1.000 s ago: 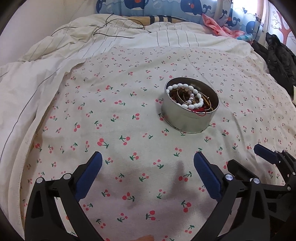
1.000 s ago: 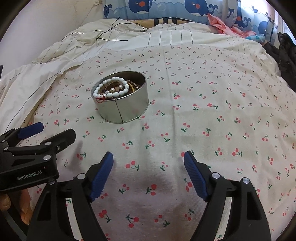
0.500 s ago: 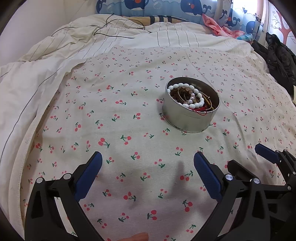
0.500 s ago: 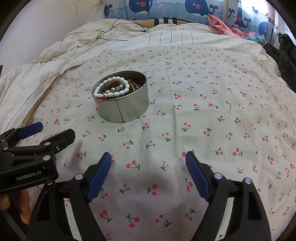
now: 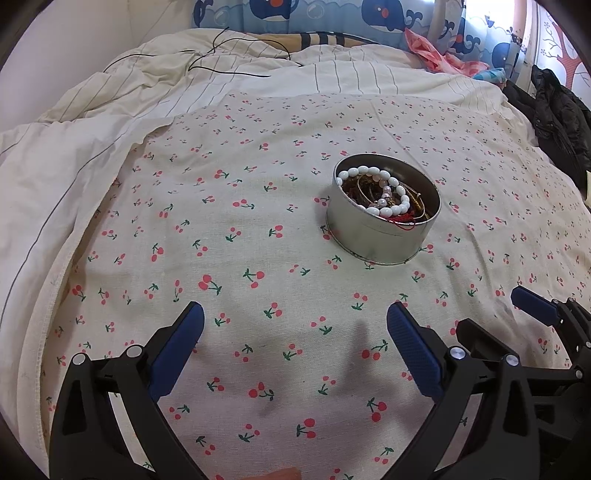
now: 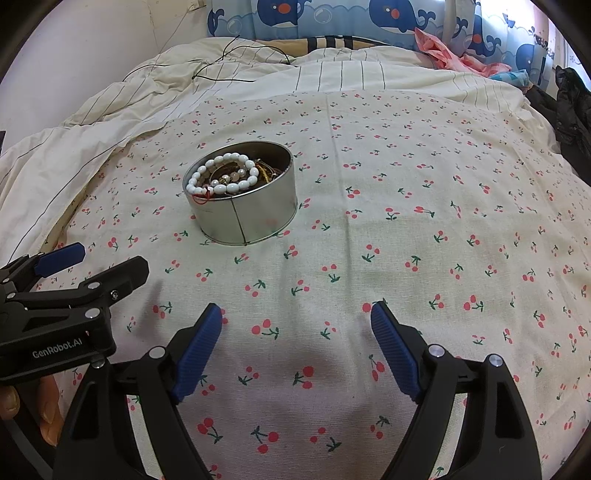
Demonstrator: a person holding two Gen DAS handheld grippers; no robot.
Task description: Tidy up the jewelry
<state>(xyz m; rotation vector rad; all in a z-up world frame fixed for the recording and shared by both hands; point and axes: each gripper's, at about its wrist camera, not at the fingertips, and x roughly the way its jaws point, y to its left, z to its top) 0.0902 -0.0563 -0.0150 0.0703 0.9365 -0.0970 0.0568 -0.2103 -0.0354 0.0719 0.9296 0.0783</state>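
Observation:
A round silver tin [image 5: 373, 236] stands on the cherry-print cloth [image 5: 236, 229]. It holds a white bead bracelet [image 5: 384, 211], gold chains and a red cord. The tin [image 6: 255, 218] and the bracelet [image 6: 221, 184] also show in the right wrist view. My left gripper [image 5: 295, 328] is open and empty, low over the cloth, nearer than the tin and to its left. My right gripper [image 6: 295, 325] is open and empty, nearer than the tin and to its right. The two grippers sit side by side.
A rumpled striped duvet [image 5: 110, 110] with a thin black cable [image 5: 221, 70] lies at the back left. Whale-print fabric [image 6: 332, 18] lines the far side. Pink cloth [image 5: 436, 55] and dark clothing [image 5: 557, 118] lie at the back right.
Both grippers have drawn back slightly from the tin. Both stay open and empty. The tin has not moved.

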